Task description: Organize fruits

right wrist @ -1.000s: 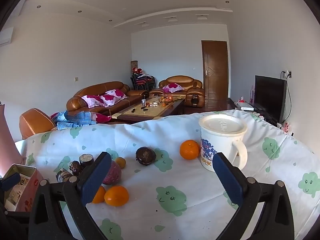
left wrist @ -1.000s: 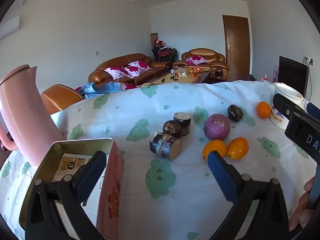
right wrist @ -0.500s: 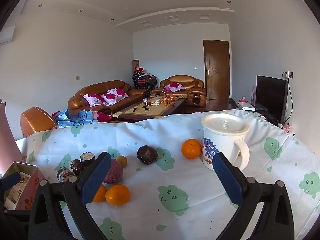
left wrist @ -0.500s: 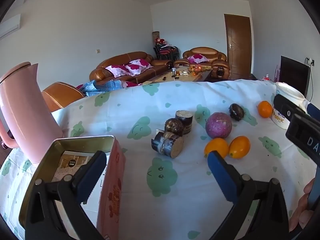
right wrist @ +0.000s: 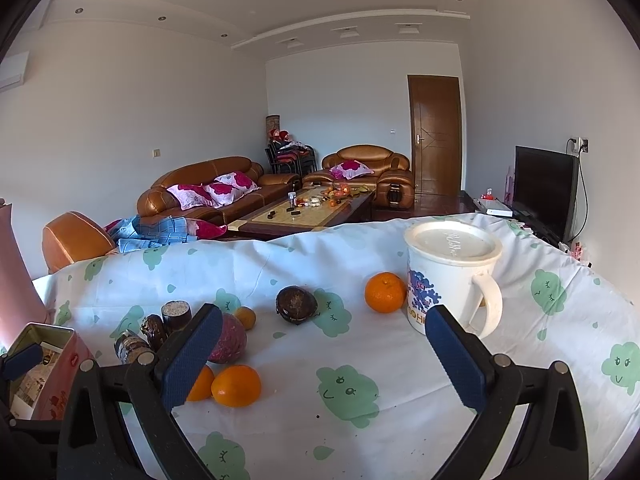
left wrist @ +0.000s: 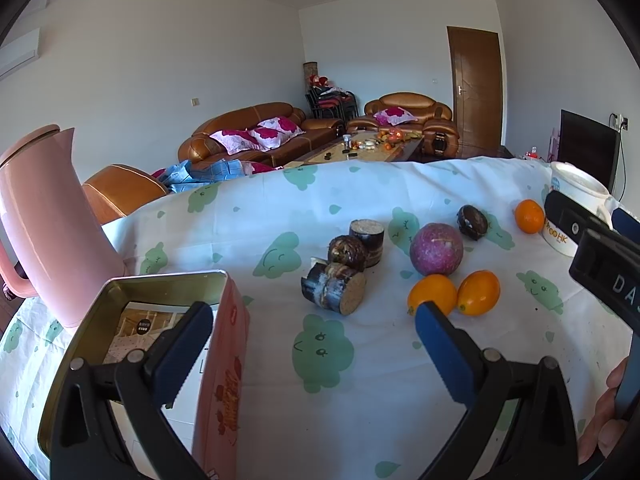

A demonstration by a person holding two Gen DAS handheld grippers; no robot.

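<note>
Fruit lies loose on the cloud-print tablecloth [left wrist: 328, 400]. Two small oranges [left wrist: 478, 292] sit just beyond my left gripper's right fingertip, behind them a purple round fruit [left wrist: 436, 249], a dark brown fruit [left wrist: 472, 222] and an orange [left wrist: 529, 216] by the white mug [right wrist: 448, 276]. Several sugarcane chunks [left wrist: 334, 288] lie mid-table. An open pink tin [left wrist: 160, 344] stands under my left finger. The left gripper [left wrist: 314, 344] is open and empty. The right gripper [right wrist: 324, 356] is open too, with the dark fruit [right wrist: 296, 304] and orange [right wrist: 385, 292] ahead of it.
A pink jug [left wrist: 44, 224] stands at the table's left edge beside the tin. The lidded white mug [left wrist: 572, 200] sits at the right. A hand [left wrist: 604, 412] holds the other gripper at the right edge. Sofas and a coffee table are behind.
Both grippers have eased slightly back and up from the fruit, so the table contents sit a little lower in view. Nothing was taken hold of.
</note>
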